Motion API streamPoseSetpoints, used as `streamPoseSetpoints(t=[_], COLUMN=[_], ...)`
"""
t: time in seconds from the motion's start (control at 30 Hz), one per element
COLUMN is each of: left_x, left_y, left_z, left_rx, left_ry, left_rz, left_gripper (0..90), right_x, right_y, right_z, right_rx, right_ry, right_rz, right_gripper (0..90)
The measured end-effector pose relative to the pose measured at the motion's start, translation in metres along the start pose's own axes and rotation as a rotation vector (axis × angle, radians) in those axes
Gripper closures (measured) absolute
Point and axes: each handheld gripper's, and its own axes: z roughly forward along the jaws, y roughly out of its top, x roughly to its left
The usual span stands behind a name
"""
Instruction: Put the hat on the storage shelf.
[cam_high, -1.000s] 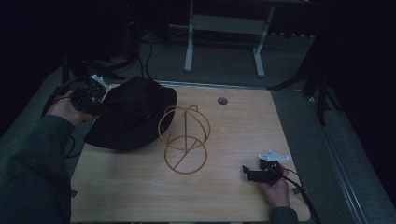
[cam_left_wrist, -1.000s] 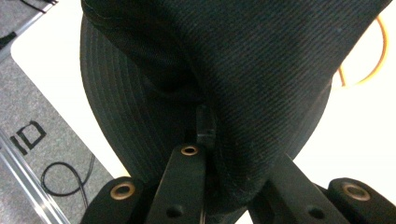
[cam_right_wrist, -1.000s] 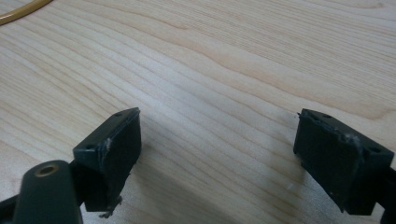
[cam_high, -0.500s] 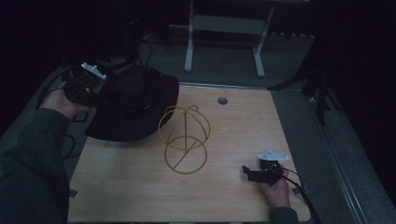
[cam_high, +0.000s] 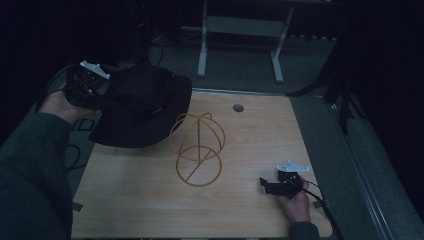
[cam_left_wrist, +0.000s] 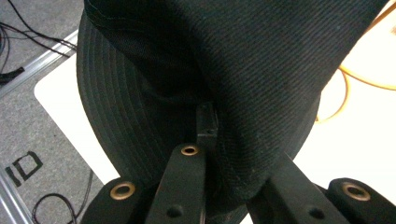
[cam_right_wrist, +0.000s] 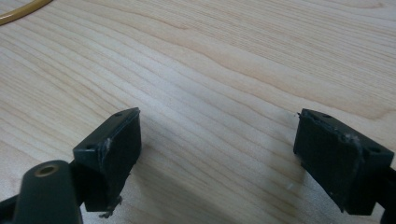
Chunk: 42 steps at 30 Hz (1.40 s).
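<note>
Our left gripper (cam_high: 102, 102), clamped on the brim of the black fabric bucket hat (cam_high: 145, 107), has lifted it off the light wooden table (cam_high: 140, 200) since a second ago, toward the golden wire hat stand (cam_high: 198, 148). Our right gripper (cam_high: 270, 186) rests jaws apart, empty.

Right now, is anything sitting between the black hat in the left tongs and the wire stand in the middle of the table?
Nothing visible. The left tongs grip the black hat by its brim, raised at the table's left rear corner. The gold wire stand is right beside it, with bare wood between them.
</note>
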Motion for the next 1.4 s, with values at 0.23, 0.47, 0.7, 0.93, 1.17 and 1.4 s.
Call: streamPoseSetpoints(t=[0.23, 0.47, 0.7, 0.93, 1.17, 1.4], left_x=[0.002, 0.004, 0.006, 0.009, 0.009, 0.009], left_y=[0.001, -0.001, -0.002, -0.003, -0.005, -0.007], left_z=[-0.01, -0.015, -0.018, -0.022, -0.03, -0.039], left_rx=[-0.008, -0.014, -0.035, -0.055, -0.089, -0.13], left_ry=[0.009, 0.008, -0.007, -0.023, -0.041, -0.075], left_rz=[0.001, -0.001, -0.004, -0.014, -0.009, 0.0], left_gripper=[88.2, 88.1, 88.1, 88.1, 88.1, 88.1], right_x=[0.0, 0.0, 0.0, 0.0, 0.0, 0.0], right_y=[0.0, 0.0, 0.0, 0.0, 0.0, 0.0], right_z=[0.0, 0.0, 0.0, 0.0, 0.0, 0.0], right_rx=[0.001, 0.002, 0.002, 0.002, 0.002, 0.003], right_ry=[0.0, 0.001, 0.001, 0.002, 0.002, 0.001], right_rz=[-0.001, 0.002, 0.001, 0.001, 0.002, 0.001], right_gripper=[14.9, 14.9, 14.9, 14.9, 14.9, 14.9])
